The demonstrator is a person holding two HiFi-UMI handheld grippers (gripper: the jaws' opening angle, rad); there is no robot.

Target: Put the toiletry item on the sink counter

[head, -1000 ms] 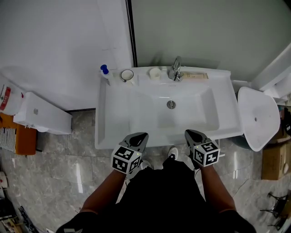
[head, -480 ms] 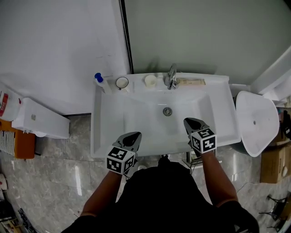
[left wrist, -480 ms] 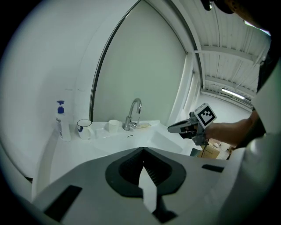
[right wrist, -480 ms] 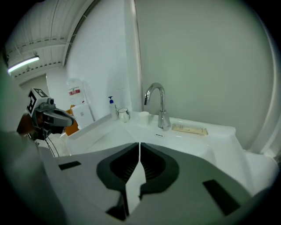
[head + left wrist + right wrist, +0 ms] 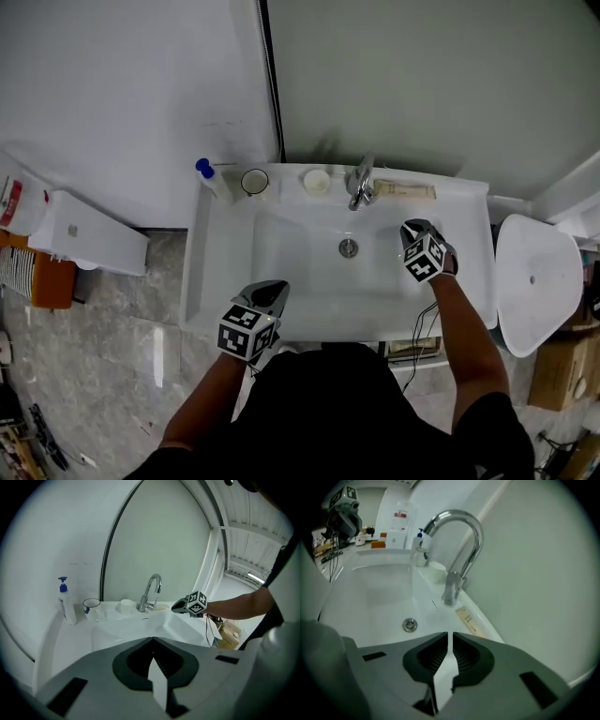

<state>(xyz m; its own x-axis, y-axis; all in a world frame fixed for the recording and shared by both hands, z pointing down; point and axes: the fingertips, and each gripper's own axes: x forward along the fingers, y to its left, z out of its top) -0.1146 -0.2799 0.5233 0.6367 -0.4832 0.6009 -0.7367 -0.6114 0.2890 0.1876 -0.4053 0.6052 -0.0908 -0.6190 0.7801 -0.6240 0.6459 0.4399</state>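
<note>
White sink (image 5: pixel 201 281), chrome tap (image 5: pixel 360 184) (blue-capped bottle (image 5: pixel 216 183))

a blue-capped pump bottle (image 5: pixel 214 181) stands beside a mug (image 5: pixel 254 181) left of the faucet (image 5: pixel 360 184).

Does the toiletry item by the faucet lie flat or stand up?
Flat: the toiletry item lies lengthwise on the counter behind the basin, just right of the faucet.

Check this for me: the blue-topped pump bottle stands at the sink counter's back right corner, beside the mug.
Wrong corner. The head view shows the blue-topped pump bottle at the sink counter's back left corner, beside the mug.
</note>
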